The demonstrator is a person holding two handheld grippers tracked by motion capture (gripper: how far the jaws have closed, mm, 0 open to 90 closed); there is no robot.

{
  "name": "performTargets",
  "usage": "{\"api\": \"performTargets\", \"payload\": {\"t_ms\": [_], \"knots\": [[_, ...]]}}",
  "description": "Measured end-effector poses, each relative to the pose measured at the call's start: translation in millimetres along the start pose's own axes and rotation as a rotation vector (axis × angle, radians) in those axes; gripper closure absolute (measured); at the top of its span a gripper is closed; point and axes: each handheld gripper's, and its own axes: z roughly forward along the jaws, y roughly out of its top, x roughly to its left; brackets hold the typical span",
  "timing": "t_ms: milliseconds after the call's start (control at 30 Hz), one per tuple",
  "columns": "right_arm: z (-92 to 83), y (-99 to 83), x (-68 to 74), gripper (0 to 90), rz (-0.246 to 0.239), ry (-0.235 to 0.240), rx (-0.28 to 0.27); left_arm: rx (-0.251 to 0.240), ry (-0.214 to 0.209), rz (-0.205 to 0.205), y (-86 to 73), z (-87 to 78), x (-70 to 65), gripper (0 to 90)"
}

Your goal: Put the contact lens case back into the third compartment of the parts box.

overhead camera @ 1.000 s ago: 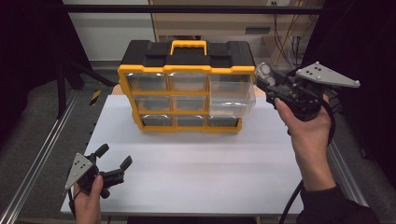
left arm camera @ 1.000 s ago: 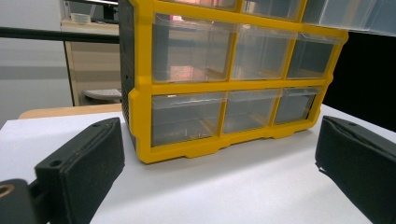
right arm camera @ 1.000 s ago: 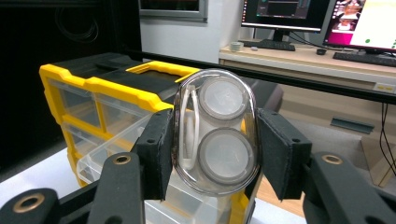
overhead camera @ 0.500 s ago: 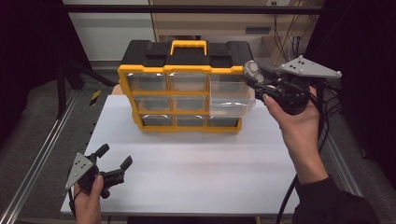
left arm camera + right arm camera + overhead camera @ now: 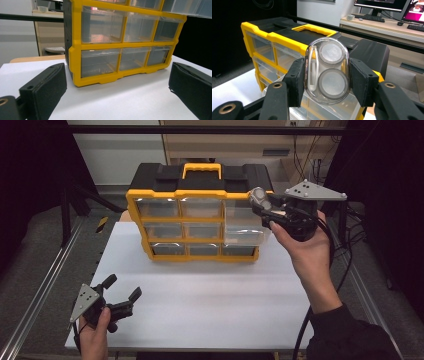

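A yellow and black organizer [image 5: 200,180] with clear drawers stands at the back of the white table [image 5: 215,310]. Its right middle drawer [image 5: 243,236] is pulled out. My right gripper [image 5: 262,206] hovers over that drawer by the organizer's upper right corner, shut on a clear oval case [image 5: 258,196]. In the right gripper view the case [image 5: 327,70] holds two round discs and sits squeezed between both pads [image 5: 295,80], above the organizer [image 5: 274,37]. My left gripper [image 5: 122,287] rests at the table's front left, open, nothing between its pads [image 5: 45,87], facing the organizer [image 5: 75,50].
Metal rails [image 5: 45,285] run along the table's left side, with a small yellow and black object [image 5: 101,223] beside them. A desk with a keyboard [image 5: 372,18] and monitors stands behind the organizer. A cable [image 5: 305,330] trails from the right gripper.
My right gripper has carried the clear case leftward, closer to the organizer's upper right corner. The left gripper has stayed put.
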Motion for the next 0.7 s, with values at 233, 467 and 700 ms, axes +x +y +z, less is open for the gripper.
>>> {"api": "performTargets", "payload": {"t_ms": [233, 467, 700], "knots": [[4.4, -0.2, 2.1, 49.0, -0.004, 0.005, 0.011, 0.000, 0.001, -0.001, -0.1, 0.2, -0.1, 1.3], [7.5, 0.4, 3.6, 49.0, -0.009, 0.007, 0.017, 0.001, 0.001, 0.000, -0.1, 0.1, 0.2, 1.3], [10.5, 0.5, 3.2, 49.0, -0.010, 0.006, 0.027, 0.002, 0.000, 0.001, -0.1, 0.0, 0.4, 1.3]]}}
